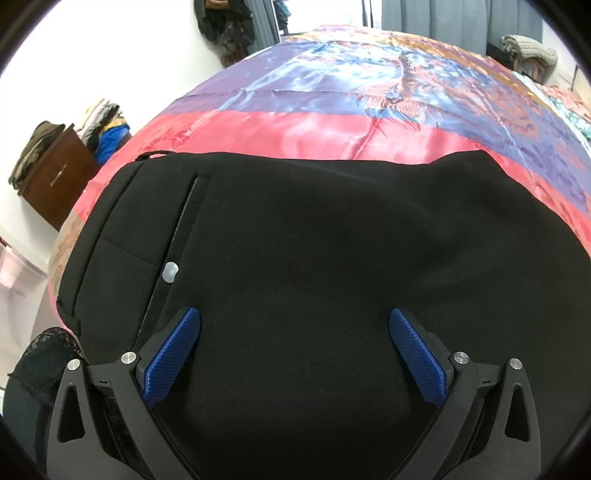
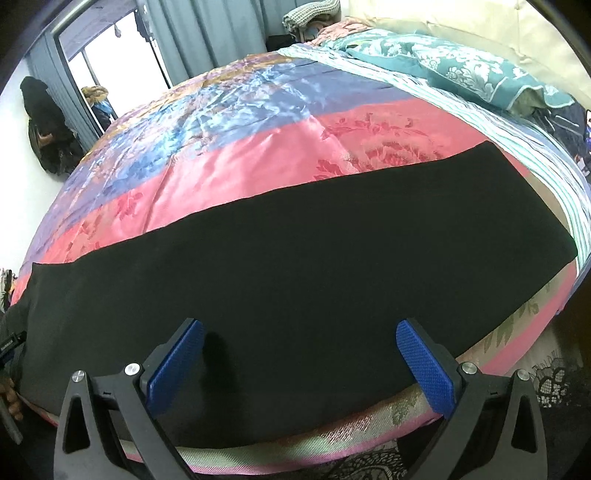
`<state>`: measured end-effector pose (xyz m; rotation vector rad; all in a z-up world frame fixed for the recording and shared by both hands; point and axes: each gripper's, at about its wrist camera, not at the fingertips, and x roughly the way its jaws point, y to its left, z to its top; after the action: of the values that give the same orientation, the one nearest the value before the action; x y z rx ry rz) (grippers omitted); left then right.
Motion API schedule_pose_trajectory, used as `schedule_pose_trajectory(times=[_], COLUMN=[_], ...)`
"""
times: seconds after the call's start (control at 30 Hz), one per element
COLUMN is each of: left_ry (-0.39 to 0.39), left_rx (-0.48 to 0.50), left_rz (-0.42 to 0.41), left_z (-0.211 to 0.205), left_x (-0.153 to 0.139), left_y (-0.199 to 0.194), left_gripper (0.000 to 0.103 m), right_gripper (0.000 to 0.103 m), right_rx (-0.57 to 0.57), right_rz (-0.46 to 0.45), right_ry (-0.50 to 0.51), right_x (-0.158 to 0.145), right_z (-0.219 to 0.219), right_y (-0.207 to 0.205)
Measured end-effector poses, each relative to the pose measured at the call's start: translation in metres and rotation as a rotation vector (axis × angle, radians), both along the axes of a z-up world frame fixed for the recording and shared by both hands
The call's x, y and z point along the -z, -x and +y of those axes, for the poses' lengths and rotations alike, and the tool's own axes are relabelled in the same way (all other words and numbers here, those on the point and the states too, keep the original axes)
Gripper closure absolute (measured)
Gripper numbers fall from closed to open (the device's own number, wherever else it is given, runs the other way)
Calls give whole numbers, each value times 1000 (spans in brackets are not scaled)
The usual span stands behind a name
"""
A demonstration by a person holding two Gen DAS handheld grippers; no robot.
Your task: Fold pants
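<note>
Black pants lie flat on a pink and blue satin bedspread. In the left wrist view I see the waist end at the left, with a back pocket and a pale button. My left gripper is open, just above the seat of the pants. In the right wrist view the legs run as one long black strip to the hem at the right. My right gripper is open above the near edge of the legs.
The bed's near edge lies just under the right gripper. Teal pillows and a striped sheet are at the head, right. A brown cabinet with piled clothes stands left of the bed. Curtains hang behind.
</note>
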<state>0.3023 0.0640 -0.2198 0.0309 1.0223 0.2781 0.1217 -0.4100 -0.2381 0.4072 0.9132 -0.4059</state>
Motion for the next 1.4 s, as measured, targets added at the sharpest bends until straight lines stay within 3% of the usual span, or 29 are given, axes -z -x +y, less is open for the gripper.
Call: schedule_pose_trajectory(times=[0.13, 0.3, 0.43, 0.57, 0.63, 0.77, 0.93, 1.2, 1.27, 1.33, 1.4], left_ry=[0, 10, -19, 62, 107, 139, 143, 124, 136, 145, 145], left_rx=[2, 19, 2, -15, 1, 55, 131, 161, 150, 141, 143], left_rz=[-6, 8, 14, -38, -62, -72, -51, -7, 6, 15, 10], left_z=[0, 2, 6, 13, 9, -11, -41, -56, -55, -55, -54], left_x=[0, -6, -20, -42, -51, -58, -56, -42, -37, -35, -36], left_y=[1, 1, 8, 20, 26, 29, 30, 35, 36, 35, 36], left_gripper=[1, 1, 2, 3, 3, 3, 3, 3, 3, 3, 3], right_gripper=[0, 0, 0, 0, 7, 24, 43, 46, 52, 86, 89], right_rx=[8, 124, 281, 421, 375, 92, -56, -196, -214, -183, -169], right_rz=[-4, -201, -351, -336, -264, -185, -69, -23, -9, 6, -21], right_ry=[9, 23, 22, -37, -94, -371, -360, -455, -461, -471, -509], right_x=[-3, -47, -86, -93, -83, -47, -20, 10, 11, 15, 13], right_z=[0, -36, -111, -212, -246, -259, -245, -226, -221, -225, -226], right_y=[0, 31, 69, 99, 97, 68, 33, 22, 21, 22, 25])
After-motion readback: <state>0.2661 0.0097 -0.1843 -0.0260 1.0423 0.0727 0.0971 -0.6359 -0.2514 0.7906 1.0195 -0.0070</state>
